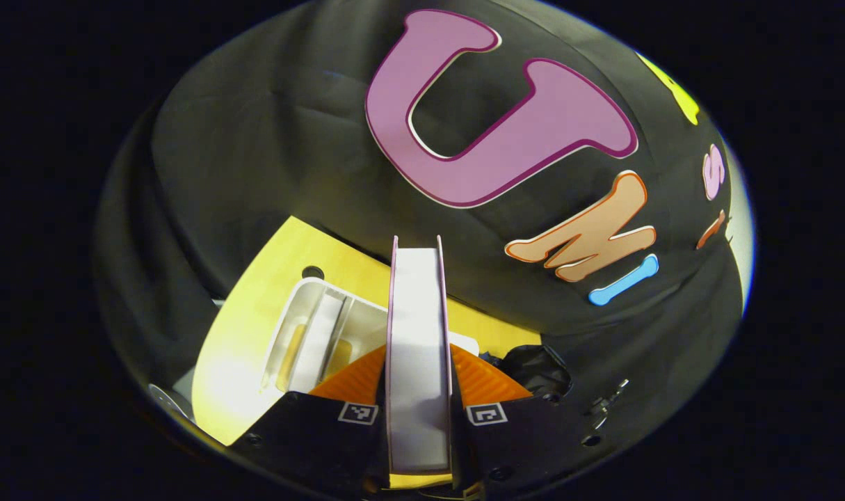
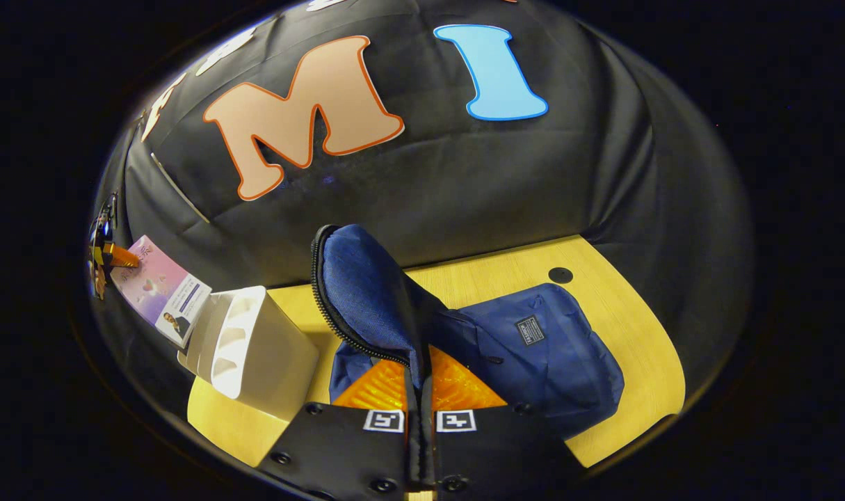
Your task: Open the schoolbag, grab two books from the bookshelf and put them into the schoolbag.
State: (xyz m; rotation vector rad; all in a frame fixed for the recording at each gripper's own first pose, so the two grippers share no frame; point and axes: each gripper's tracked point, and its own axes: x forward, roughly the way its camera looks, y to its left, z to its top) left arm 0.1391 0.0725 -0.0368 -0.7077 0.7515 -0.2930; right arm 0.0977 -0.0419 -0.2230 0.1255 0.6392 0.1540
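meanwhile the right gripper [image 2: 419,416] is pinched on the lifted flap [image 2: 366,292] of the blue fabric schoolbag [image 2: 547,348], likely keeping its mouth wide, while the left gripper [image 1: 418,415] clamps a thin pink-covered book [image 1: 418,334] above the white plastic bookshelf [image 1: 311,334], ready for loading.

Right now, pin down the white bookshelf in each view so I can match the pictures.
Left gripper view: white bookshelf lower left of centre, behind the held book.
Right gripper view: bookshelf lower left, beside the schoolbag.
Shared landmark: yellow table.
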